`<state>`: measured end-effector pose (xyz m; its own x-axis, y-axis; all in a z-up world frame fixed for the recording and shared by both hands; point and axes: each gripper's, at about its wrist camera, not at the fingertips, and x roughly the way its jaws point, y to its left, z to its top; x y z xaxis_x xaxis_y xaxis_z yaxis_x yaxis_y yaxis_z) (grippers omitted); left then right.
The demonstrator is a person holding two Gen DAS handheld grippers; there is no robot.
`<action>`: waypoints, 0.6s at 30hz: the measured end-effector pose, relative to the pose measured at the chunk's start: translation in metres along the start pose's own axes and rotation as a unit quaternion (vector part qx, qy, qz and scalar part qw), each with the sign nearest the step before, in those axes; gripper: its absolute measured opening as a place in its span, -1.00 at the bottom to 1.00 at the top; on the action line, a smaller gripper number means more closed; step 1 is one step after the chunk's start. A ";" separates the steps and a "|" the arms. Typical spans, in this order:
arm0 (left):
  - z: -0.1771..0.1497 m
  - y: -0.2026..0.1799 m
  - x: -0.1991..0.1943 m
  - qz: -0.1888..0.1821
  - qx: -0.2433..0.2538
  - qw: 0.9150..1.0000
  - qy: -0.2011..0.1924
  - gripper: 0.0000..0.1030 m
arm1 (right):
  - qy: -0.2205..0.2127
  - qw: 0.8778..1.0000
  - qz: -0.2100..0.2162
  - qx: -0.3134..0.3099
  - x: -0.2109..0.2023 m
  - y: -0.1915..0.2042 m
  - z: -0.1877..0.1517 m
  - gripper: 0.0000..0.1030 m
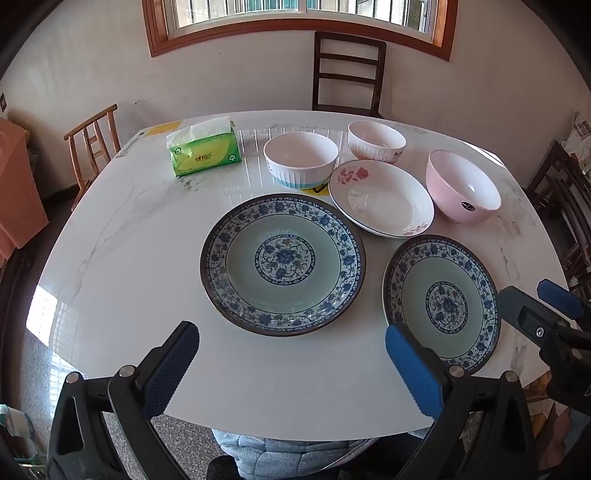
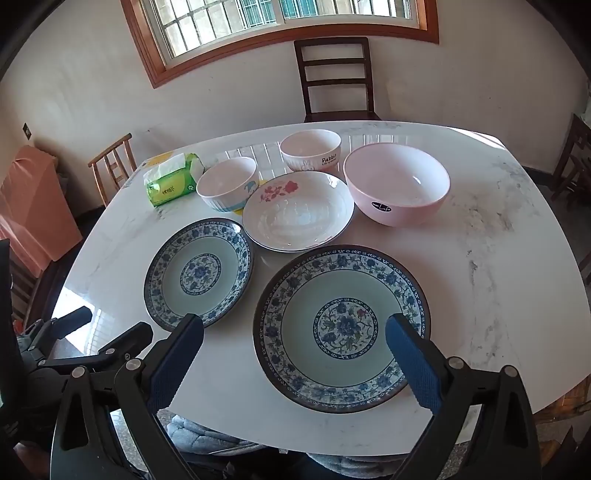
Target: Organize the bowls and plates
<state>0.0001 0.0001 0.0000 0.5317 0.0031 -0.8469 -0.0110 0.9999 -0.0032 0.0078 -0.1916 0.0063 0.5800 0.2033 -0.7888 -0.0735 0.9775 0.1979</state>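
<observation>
While both grippers gape, three bowls [image 2: 397, 184], three plates [image 2: 341, 328] lie empty

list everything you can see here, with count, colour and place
blue-patterned plates: 2, blue floral rims with pale green centres, side by side at the near part of the table
white plate: 1, white with red flowers, behind the blue plates
pink bowl: 1, plain pink, far right
ribbed bowls: 2, white, one with a blue band behind the white plate's left, one lettered "Rabbit" at the back
tissue pack: 1, green, far left
table: 1, white marble look
chairs: at least 2, wooden, around the table
window: 1, wood-framed, back wall
left gripper: black with blue pads, open, empty
right gripper: same, open, empty
</observation>
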 end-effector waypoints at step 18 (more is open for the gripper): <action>-0.001 -0.001 0.002 0.002 -0.003 1.000 0.000 1.00 | 0.000 1.000 0.003 0.001 0.001 0.000 -0.001 0.86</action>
<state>0.0002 -0.0012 -0.0029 0.5324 0.0064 -0.8464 -0.0174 0.9998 -0.0033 0.0073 -0.1911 0.0050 0.5798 0.2095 -0.7873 -0.0749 0.9760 0.2045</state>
